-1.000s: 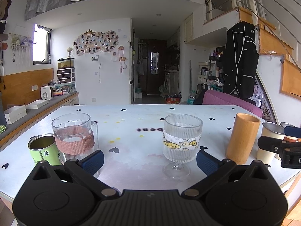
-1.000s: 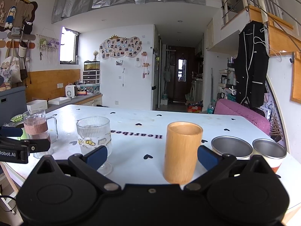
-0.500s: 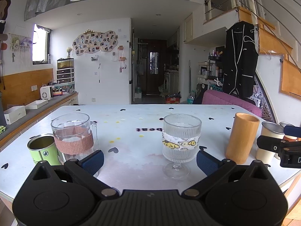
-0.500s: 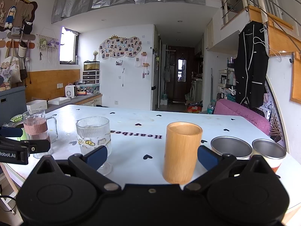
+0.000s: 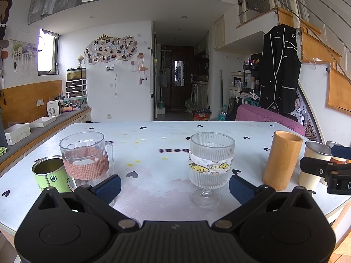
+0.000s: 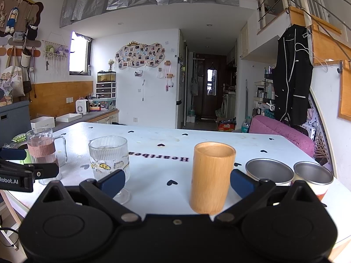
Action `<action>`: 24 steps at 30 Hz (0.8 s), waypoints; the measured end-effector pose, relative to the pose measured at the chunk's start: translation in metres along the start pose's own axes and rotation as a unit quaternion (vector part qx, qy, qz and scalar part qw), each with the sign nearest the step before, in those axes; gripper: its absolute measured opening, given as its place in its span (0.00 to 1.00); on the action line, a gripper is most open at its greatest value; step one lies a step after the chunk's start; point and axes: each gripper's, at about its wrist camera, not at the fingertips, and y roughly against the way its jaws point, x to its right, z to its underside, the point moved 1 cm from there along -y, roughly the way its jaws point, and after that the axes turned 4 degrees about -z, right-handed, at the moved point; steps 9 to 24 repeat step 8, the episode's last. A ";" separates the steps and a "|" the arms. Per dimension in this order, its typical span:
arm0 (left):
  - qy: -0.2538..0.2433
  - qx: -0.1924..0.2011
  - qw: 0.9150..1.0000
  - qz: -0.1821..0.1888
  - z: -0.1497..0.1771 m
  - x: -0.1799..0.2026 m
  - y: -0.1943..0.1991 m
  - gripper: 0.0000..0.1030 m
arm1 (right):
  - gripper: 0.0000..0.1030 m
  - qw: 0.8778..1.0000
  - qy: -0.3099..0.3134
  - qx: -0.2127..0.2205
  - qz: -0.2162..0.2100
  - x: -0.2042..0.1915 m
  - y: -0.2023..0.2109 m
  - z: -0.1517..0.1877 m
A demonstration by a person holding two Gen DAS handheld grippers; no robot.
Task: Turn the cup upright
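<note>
Left wrist view: my left gripper [image 5: 174, 185] and right gripper [image 6: 177, 182] are both wide open; the ribbed glass goblet [image 5: 210, 164] and wooden cup [image 6: 211, 176] stand upright.

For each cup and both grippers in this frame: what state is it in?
Green metal tin cup: upright, empty.
Glass mug with pink band: upright.
Ribbed stemmed glass: upright.
Wooden cylinder cup: upright, empty.
Two steel-lined cups: upright, empty.
Left gripper: open, holding nothing.
Right gripper: open, holding nothing.

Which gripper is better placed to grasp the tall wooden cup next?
Right. The tall wooden cup stands upright close ahead of the open right gripper, nearly between its fingers. The left gripper faces the ribbed stemmed glass instead.
</note>
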 end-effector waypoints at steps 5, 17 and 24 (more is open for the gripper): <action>0.000 0.000 1.000 0.000 0.000 0.000 0.000 1.00 | 1.00 1.000 0.000 0.000 0.000 0.000 0.000 0.000; -0.002 -0.001 1.000 0.001 0.000 0.001 0.000 1.00 | 1.00 1.000 0.000 0.000 0.000 0.000 0.000 0.000; -0.002 -0.001 1.000 0.001 0.000 0.001 0.000 1.00 | 1.00 1.000 0.000 0.000 0.000 0.000 0.000 0.000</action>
